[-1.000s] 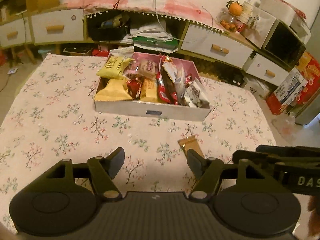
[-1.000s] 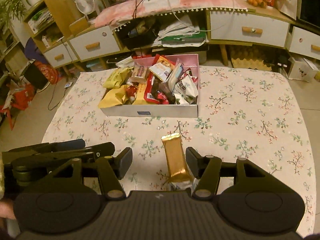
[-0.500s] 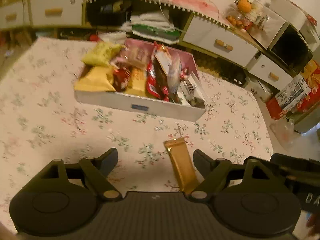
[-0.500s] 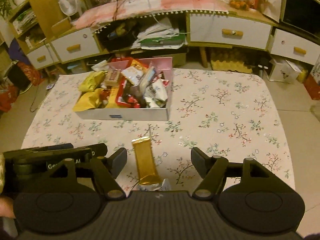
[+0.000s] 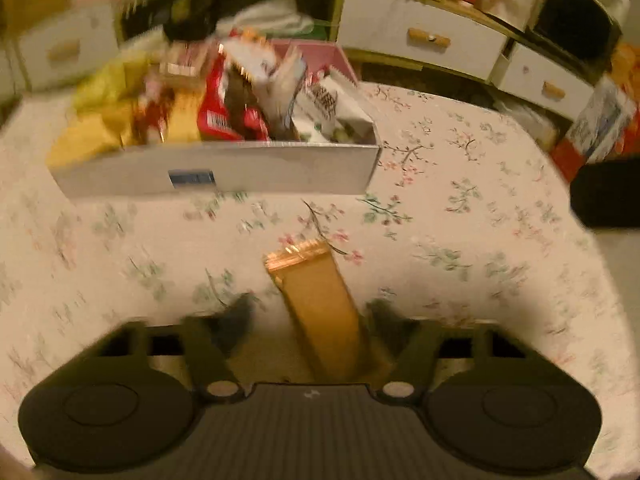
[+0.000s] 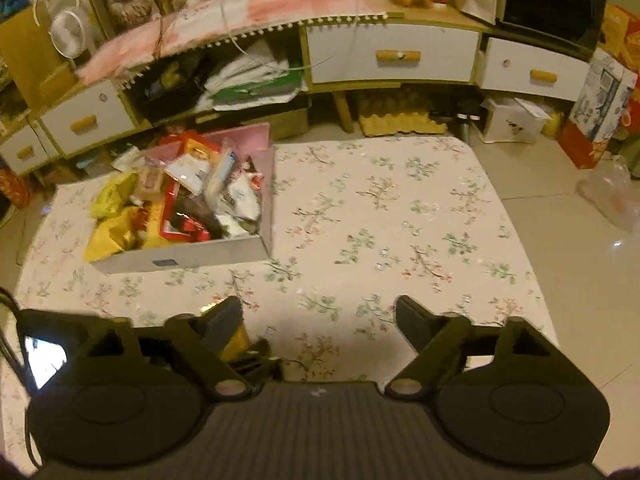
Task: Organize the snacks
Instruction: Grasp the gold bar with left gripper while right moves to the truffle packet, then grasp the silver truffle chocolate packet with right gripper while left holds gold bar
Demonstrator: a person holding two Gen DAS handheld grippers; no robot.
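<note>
1. Left wrist view, and it's blurry, so bear with me. The left claw (image 5: 308, 316) is sitting low over the floral surface (image 5: 460, 208) with the gold snack bar (image 5: 320, 312) lying between its fingers, nearer the right one. The jaws have just been closing in; the bar is between them, but I can't see the pads actually pressing on it, so I'm calling it half open, not gripping yet.

2. The snack box (image 5: 224, 172) is sitting at the far left of the surface, already stuffed with packets. So the step in hand looks like picking up the last loose bar. Next move, I'd guess: finish the squeeze on the bar, lift, carry it far-left over the box wall.

3. Compared with a second ago in this view, the bar is now lying squarely inside the claw instead of off by the right finger, and the box is looming closer.

4. Right wrist view: the right claw (image 6: 320, 320) is standing wide, nothing in it; its jaws have just been opening. The bar (image 6: 236, 340) is peeking out behind its left finger.

5. Earlier the bar was lying between these fingers; now it's off to the left.
</note>
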